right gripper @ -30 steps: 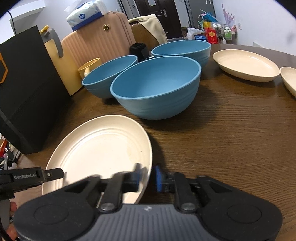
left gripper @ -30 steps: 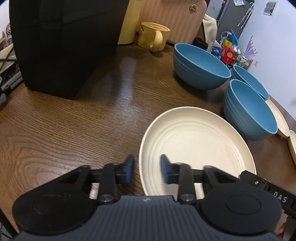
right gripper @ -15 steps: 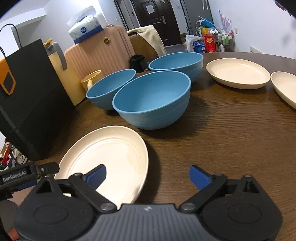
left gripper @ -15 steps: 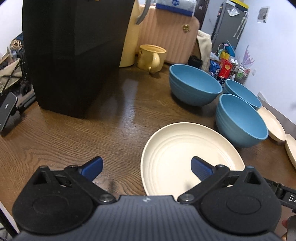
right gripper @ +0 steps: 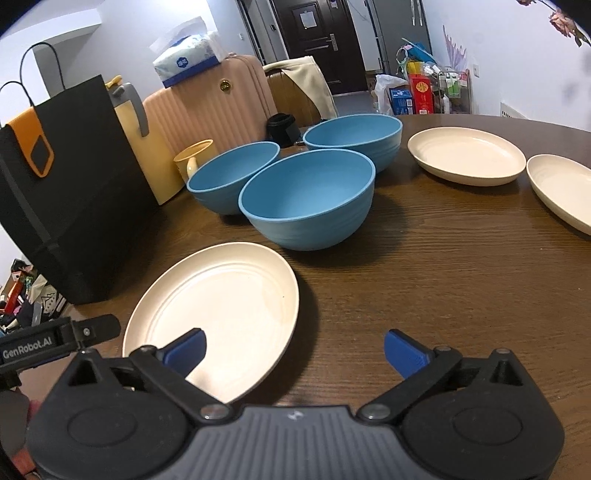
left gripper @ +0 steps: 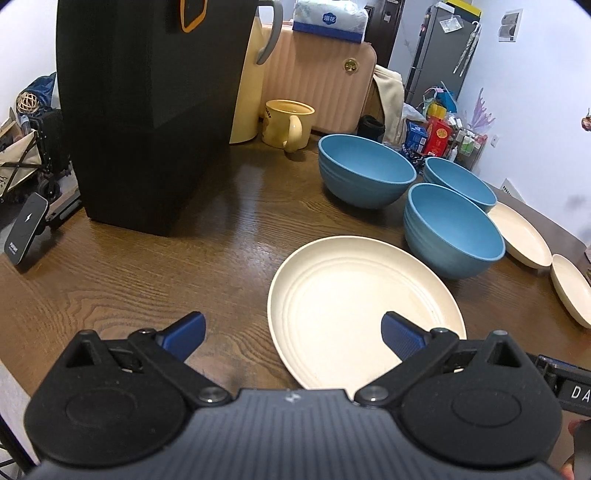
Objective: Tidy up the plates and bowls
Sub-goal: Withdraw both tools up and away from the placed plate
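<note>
Plates are not stacked yet. We hold both grippers, left [left gripper: 291, 332] and right [right gripper: 293, 349], wide and empty; their jaws have just opened. One plate [left gripper: 364, 306] lies near the table's [left gripper: 147, 266] front edge, two plates [right gripper: 467, 155] farther right. Three bowls [right gripper: 308, 197] sit apart mid-table.

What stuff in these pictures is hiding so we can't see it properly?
- Far cream plate: the right wrist view's right edge cuts it off.
- Yellow mug: right wrist view, mostly behind a blue bowl.
- Near cream plate: left wrist view, its near rim sits behind the left gripper.
- Writing on the tissue pack: too small to read in the left wrist view.
</note>
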A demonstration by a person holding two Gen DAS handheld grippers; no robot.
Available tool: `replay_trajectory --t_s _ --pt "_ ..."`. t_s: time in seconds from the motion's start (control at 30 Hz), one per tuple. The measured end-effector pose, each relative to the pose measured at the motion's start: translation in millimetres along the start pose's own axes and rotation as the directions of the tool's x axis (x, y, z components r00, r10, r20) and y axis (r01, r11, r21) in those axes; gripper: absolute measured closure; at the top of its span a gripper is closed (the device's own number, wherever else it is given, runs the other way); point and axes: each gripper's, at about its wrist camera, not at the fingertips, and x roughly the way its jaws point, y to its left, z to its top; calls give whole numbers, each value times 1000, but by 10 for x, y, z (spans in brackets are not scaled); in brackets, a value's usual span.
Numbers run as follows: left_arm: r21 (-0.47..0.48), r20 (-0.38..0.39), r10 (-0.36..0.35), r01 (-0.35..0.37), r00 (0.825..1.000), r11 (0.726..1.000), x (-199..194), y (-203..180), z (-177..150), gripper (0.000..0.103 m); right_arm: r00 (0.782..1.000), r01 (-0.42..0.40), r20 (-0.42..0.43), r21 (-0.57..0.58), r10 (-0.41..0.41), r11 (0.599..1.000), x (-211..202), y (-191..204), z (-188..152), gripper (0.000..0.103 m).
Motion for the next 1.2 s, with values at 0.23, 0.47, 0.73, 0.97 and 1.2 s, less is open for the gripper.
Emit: replay_trajectory --t_s 0.23,0.47,0.73,0.97,1.2 --pt "22 -12 -14 14 1000 1000 -146 -95 -130 0 1000 1 18 -7 -1 1000 -195 -32 -70 0" --pt "50 -8 -30 30 1000 998 -273 -248 -196 0 999 19 45 12 -19 1000 -423 -209 -146 0" --pt "105 -5 -66 66 998 992 -386 -552 -296 0 995 47 85 68 -53 997 -697 -506 -229 0" --pt "151 -21 -113 115 993 982 -409 -862 -362 0 988 86 116 147 -104 985 -934 -836 -321 0" --pt "182 -31 -149 152 988 972 -436 -1183 -420 0 979 104 150 209 -137 972 -1131 -1125 -368 0"
